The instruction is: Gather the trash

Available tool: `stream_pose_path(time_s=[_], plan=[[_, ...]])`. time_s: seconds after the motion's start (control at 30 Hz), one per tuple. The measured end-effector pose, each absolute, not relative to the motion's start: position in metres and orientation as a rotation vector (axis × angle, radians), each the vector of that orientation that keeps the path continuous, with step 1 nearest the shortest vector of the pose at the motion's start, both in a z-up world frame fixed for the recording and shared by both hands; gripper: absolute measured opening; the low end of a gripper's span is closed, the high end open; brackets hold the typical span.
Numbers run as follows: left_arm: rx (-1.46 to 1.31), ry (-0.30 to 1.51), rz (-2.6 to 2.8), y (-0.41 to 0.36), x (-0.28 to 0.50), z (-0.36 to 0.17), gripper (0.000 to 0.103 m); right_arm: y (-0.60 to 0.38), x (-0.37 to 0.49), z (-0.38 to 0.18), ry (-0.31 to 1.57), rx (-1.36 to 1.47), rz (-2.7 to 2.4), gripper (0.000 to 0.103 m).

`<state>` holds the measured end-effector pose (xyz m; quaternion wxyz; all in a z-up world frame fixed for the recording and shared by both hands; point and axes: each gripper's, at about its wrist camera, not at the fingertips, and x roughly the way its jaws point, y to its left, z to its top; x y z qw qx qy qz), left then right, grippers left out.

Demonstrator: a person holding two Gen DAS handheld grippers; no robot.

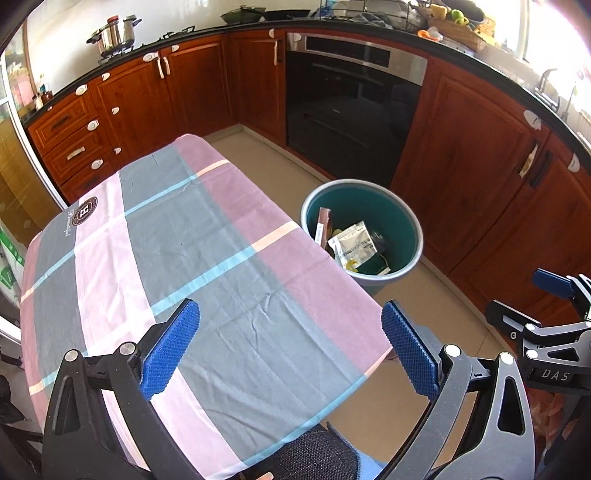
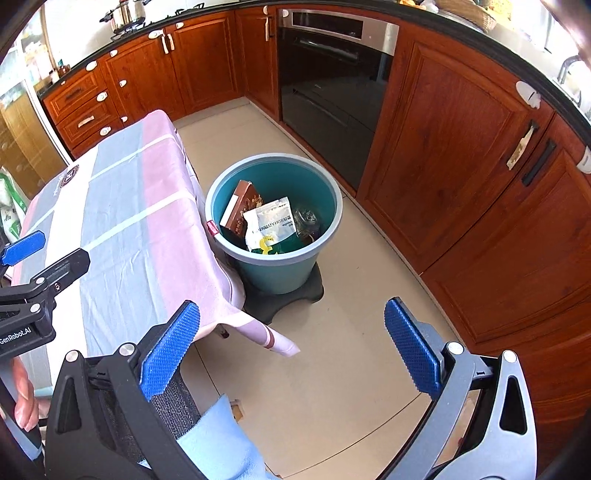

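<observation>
A teal bin stands on the floor beside the table's right edge. Inside it lie a white packet, a brown box and a clear crumpled item. My left gripper is open and empty above the near end of the table, which carries a pink, grey and blue checked cloth. My right gripper is open and empty over the floor, short of the bin; it also shows at the right edge of the left wrist view.
Wooden cabinets and a black built-in oven ring the floor behind the bin. A counter above holds pots and a basket. The bin sits on a dark base. A chair with blue cloth is below me.
</observation>
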<state>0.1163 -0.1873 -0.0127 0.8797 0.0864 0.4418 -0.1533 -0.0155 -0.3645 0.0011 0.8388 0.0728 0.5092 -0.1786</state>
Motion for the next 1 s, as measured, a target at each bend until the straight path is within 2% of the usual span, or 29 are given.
stream_pose_path(time_s=[1.0], plan=[[0.142, 1.039, -0.284, -0.174, 0.131, -0.067, 0.099, -0.346, 0.003, -0.050, 1.192, 0.151, -0.359, 0.096]])
